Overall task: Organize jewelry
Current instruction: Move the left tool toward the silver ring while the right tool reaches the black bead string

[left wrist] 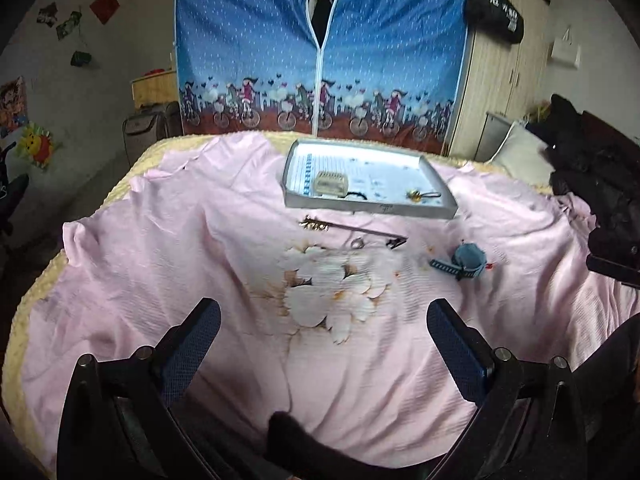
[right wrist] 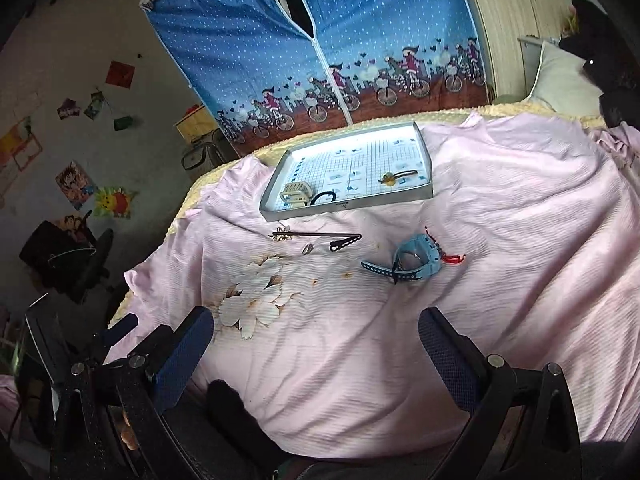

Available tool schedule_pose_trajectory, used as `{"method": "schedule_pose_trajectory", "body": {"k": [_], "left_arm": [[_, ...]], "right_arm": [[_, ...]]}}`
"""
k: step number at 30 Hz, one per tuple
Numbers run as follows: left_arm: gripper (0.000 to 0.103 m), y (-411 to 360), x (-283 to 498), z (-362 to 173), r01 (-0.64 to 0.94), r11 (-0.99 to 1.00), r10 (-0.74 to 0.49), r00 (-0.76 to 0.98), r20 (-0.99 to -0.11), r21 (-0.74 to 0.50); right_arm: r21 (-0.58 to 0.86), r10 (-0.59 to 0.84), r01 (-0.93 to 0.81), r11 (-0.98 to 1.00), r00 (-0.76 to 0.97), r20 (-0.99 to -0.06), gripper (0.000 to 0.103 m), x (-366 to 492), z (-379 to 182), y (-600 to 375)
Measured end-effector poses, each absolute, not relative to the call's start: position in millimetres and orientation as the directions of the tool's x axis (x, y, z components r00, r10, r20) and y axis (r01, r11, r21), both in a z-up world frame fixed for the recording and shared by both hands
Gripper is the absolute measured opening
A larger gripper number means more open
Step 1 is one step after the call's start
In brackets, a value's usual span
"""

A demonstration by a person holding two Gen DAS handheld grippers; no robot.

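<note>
Both grippers, left (left wrist: 324, 344) and right (right wrist: 316, 344), hover with fingers spread wide and empty over the pink bedsheet (right wrist: 500, 208); the light-blue strapped watch (right wrist: 408, 258) lies mid-bed, short of the shallow grey cardboard tray (right wrist: 348, 206) near the far edge. Pinching its strap squarely looks wisest.

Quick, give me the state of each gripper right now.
Left gripper: open, holding nothing, above the pink sheet.
Right gripper: open, holding nothing.
</note>
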State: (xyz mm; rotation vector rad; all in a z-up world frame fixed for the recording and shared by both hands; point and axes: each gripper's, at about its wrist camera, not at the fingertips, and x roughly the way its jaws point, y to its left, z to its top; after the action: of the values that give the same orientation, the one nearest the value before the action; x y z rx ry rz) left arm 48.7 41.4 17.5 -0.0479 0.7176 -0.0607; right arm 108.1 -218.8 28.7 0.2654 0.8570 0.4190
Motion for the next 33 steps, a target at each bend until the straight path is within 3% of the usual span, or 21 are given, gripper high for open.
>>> {"method": "schedule_pose_trajectory", "body": {"k": [9,16,18,21,25,29,33], "left_arm": [[0.101,59.4,108.1,9.9,0.085,0.994,-0.106,0.664,-0.740,-0.065],[0.101,51.8,175.0,-21.8,0.162,0.986,-0.120,0.561,-0.819,-0.033],[0.100,52.7,193.3,-35.9,0.167,0.984,-0.147,0.514,-0.845,-0.069],[0.098,52.2,220.8,-53.9,0.177,0.979,-0.177,0.459,-0.871,-0.106],[0.094,47.8,249.4,-69.1,0.179,0.980,-0.162,0.441,-0.883,-0.090],[0.075,44.4,264.5,-83.4,0.186,0.976,-0.184,0.430,-0.884,-0.113],[0.071,38.4,269.6,-89.0,0.223,0.969,-0.195,0.444,-0.875,-0.103]], "right_arm": [[0.356,0.469,-0.309,0.882,0.512,-0.719,0.103,171.0,14.6,-192.0],[0.353,0.467,-0.317,0.880,0.450,-0.761,0.101,240.5,-30.3,-175.7],[0.359,0.473,-0.326,0.874,0.410,-0.780,0.086,258.8,-46.1,-170.4],[0.412,0.506,-0.316,0.855,0.334,-0.795,0.073,284.7,-69.6,-165.8],[0.482,0.541,-0.257,0.837,0.264,-0.799,0.071,312.6,-91.6,-163.3],[0.535,0.562,-0.177,0.826,0.206,-0.801,0.058,336.0,-109.9,-162.5],[0.532,0.544,-0.115,0.839,0.178,-0.820,0.049,351.7,-125.8,-160.6]]}}
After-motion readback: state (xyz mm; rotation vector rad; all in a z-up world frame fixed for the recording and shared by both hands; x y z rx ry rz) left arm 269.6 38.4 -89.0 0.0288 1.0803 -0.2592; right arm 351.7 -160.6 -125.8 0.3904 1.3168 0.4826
